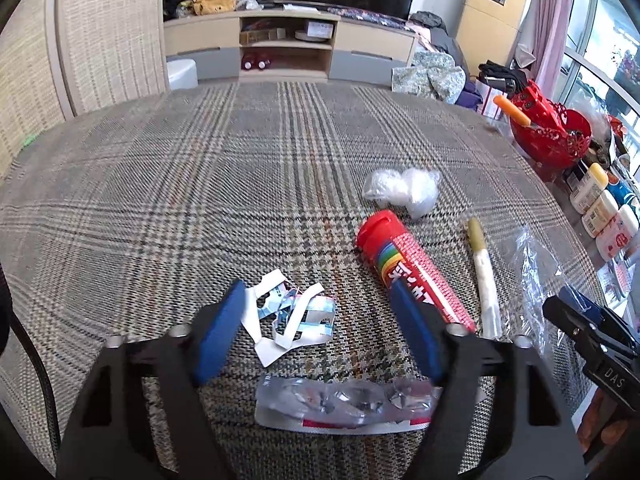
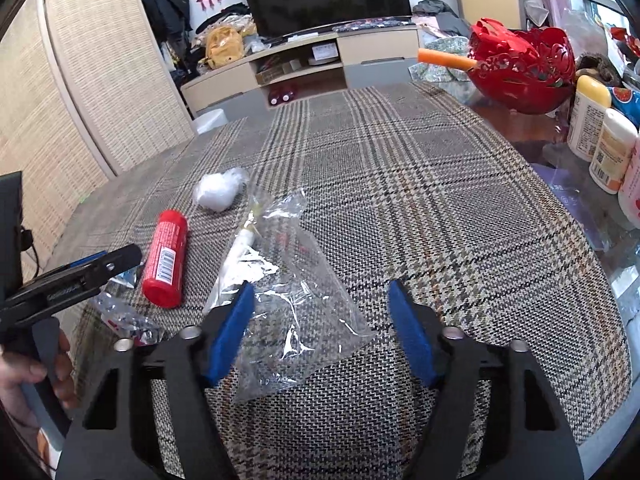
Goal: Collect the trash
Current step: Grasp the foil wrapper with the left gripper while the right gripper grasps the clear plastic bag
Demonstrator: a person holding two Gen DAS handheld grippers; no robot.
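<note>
- Clear plastic bag (image 2: 296,300): lay crumpled on the plaid tablecloth (image 2: 440,200), partly between the spread fingers of the right gripper (image 2: 326,328); judged light, limp, slippery; best pinched at a raised fold.
- Torn paper scrap (image 1: 286,320) and blister pack (image 1: 344,404): lay between the spread fingers of the left gripper (image 1: 320,332), nothing held; judged light, springy.
- Red tube (image 1: 416,272), marker (image 1: 484,272), white wad (image 1: 400,190): lay close by, crowding the approach.

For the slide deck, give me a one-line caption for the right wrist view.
Open right hand-held gripper poised over a clear plastic bag on the plaid tablecloth, red tube and white wad nearby.
</note>
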